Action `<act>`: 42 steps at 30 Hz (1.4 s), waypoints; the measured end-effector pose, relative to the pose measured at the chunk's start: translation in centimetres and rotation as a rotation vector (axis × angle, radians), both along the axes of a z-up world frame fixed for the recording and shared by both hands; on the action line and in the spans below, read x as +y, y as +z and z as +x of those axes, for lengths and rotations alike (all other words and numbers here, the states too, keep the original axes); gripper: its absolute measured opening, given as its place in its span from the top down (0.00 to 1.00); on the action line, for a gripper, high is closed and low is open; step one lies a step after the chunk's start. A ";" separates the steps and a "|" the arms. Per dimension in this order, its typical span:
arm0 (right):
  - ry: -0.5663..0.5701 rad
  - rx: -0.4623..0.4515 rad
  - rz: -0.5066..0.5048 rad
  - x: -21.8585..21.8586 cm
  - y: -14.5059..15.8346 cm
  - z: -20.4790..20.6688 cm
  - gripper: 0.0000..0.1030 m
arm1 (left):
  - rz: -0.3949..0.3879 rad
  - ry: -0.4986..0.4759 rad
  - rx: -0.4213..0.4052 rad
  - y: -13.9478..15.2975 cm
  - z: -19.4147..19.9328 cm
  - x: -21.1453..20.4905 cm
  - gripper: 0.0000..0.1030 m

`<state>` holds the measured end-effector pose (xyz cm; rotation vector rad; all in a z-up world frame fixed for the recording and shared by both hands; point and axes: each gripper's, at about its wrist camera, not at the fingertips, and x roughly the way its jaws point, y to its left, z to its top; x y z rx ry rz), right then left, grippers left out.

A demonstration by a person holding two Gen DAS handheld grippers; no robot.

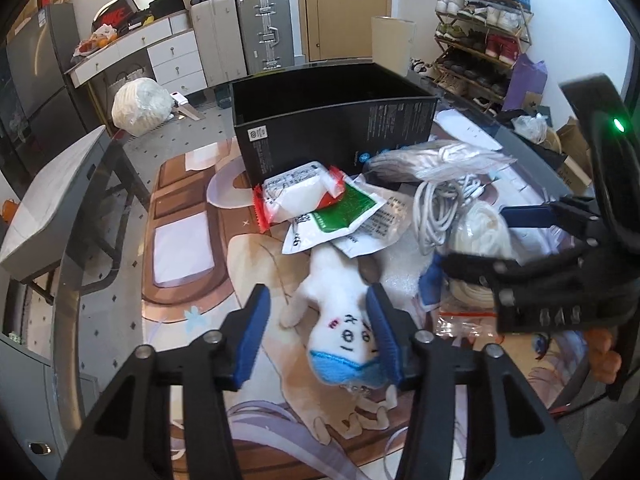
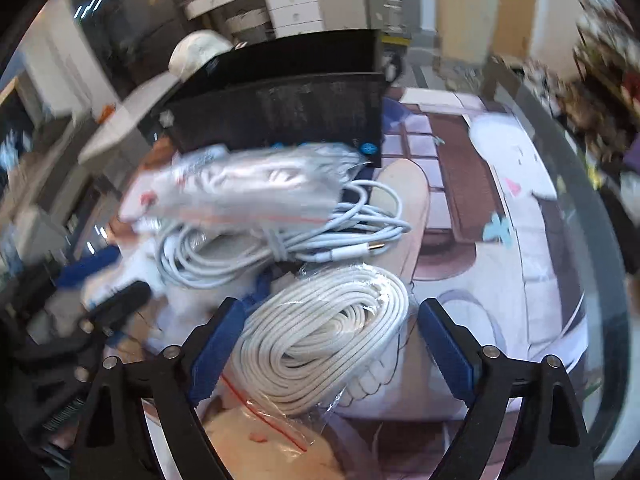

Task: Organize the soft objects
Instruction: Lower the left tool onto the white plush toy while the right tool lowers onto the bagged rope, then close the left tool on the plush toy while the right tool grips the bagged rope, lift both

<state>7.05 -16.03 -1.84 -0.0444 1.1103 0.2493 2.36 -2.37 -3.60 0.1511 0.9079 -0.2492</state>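
plush toy (image 1: 340,320) between left jaws, untouched

left gripper (image 1: 318,336): black angular plastic arms, silver round screw heads on top | fingers (image 1: 252,340): blue ribbed pads on the inner faces | right gripper (image 2: 326,346): same black frame, silver screws, blue pads | its housing, seen from the left wrist: black with a green light glowing

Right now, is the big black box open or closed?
Open. The black box has no lid on top, and the left wrist view looks past its rim to its dark inner walls.
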 end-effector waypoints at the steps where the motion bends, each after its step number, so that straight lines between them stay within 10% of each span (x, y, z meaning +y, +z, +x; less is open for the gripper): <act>1: 0.029 -0.012 -0.029 0.3 -0.4 -0.5 0.13 | 0.011 0.003 -0.002 -0.1 0.0 0.0 0.45; 14: 0.038 0.028 -0.051 -2.9 -0.5 -0.6 0.12 | 0.057 -0.013 0.008 -0.5 -0.4 -0.4 0.44; 16: 0.088 0.004 -0.095 -1.3 -0.7 -0.7 0.19 | 0.047 -0.009 -0.025 0.3 0.1 0.1 0.37; 18: 0.137 -0.020 -0.077 -0.9 -0.2 -1.4 0.54 | 0.053 -0.019 -0.017 0.4 0.7 0.4 0.36; 24: 0.187 -0.007 -0.057 -0.7 0.1 -2.1 0.63 | 0.057 -0.083 0.063 -0.8 0.8 -0.6 0.61; 28: 0.237 -0.001 -0.046 -0.1 0.4 -2.9 0.63 | 0.059 -0.104 0.078 -0.8 -0.7 -0.9 0.65; 37: 0.254 -0.007 -0.051 0.2 1.1 -3.9 0.41 | 0.056 -0.081 0.038 -0.1 -1.2 -0.4 0.24; 39: 0.256 -0.005 -0.040 0.0 1.3 -4.1 0.31 | 0.077 -0.078 0.058 -0.9 -0.6 -0.8 0.27; 41: 0.265 -0.002 -0.049 0.0 1.2 -4.3 0.29 | 0.088 -0.083 0.094 -1.7 -0.3 -1.0 0.66; 42: 0.269 0.001 -0.048 0.0 0.9 -4.3 0.29 | 0.082 -0.101 0.107 -1.9 -0.3 -1.1 0.66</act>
